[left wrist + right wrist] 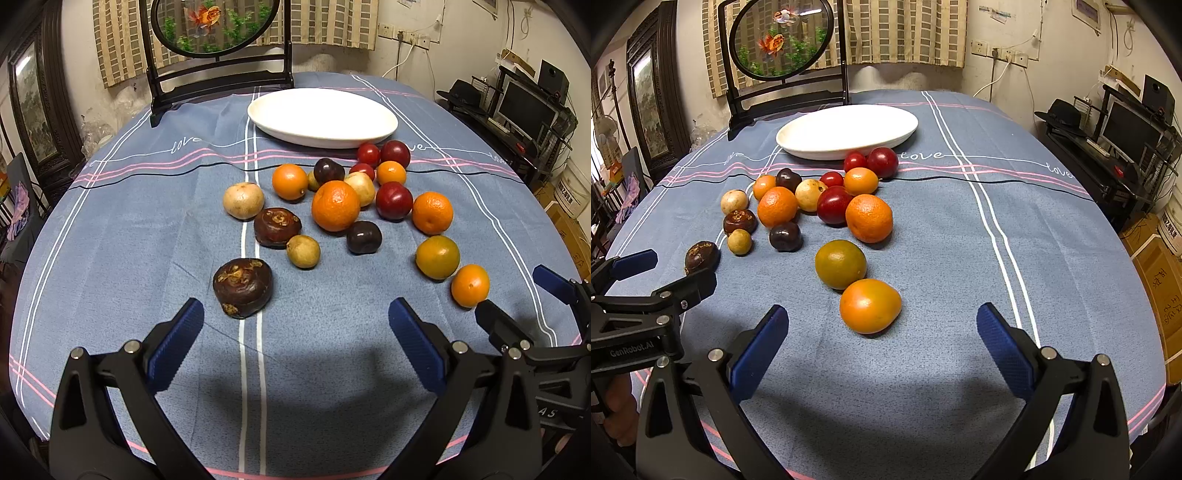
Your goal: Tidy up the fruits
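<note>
Several loose fruits lie on a blue tablecloth: oranges, red and dark plums, pale round fruits and brown water chestnuts. A white oval plate [321, 116] stands empty behind them; it also shows in the right wrist view [846, 131]. My left gripper [295, 325] is open and empty, just short of a brown water chestnut [242, 287]. My right gripper [882, 328] is open and empty, its jaws either side of a small orange [870, 305], with a greenish orange [840, 264] behind it. Each gripper shows at the edge of the other's view.
A dark wooden stand with a round goldfish screen [218, 55] stands at the table's back left. A shelf with a monitor [1130, 133] and cardboard boxes [1160, 258] are off the table's right side. The table edge curves close on both sides.
</note>
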Demonstrator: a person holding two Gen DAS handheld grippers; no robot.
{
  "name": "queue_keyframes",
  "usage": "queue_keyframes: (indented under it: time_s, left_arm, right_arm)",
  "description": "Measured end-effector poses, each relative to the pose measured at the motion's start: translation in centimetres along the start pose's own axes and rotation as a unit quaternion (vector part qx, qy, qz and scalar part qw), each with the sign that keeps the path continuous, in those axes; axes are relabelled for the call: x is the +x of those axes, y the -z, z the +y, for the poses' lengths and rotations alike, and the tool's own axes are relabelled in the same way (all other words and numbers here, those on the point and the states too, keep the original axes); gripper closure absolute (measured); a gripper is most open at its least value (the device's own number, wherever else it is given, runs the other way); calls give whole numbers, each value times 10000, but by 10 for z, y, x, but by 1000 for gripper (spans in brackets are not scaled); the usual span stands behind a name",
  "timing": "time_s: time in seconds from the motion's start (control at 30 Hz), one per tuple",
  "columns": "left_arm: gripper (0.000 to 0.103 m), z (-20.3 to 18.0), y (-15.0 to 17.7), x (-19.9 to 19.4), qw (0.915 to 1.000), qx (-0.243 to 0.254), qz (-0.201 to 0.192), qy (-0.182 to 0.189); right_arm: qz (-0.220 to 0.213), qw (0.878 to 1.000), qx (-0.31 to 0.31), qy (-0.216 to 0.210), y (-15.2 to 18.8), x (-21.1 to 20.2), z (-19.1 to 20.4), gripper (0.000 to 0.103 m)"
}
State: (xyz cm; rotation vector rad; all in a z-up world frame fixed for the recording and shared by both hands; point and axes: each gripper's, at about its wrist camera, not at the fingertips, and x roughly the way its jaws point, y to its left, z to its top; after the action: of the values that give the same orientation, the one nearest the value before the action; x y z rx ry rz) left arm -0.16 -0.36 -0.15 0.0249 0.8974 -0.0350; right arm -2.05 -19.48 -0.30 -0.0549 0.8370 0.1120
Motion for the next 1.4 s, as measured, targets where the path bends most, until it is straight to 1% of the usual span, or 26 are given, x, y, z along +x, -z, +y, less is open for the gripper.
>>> queue_keyframes:
  time_s: [1.23, 1.4]
  left_arm:
    - [2, -2, 4, 1, 10000, 26, 19, 14]
    - [2, 4, 5, 4, 9999, 96, 18, -29]
  right_arm:
    - [-3, 10000, -13, 3, 0, -1, -1, 1]
    - [9, 9996, -223, 142, 5, 3, -1, 1]
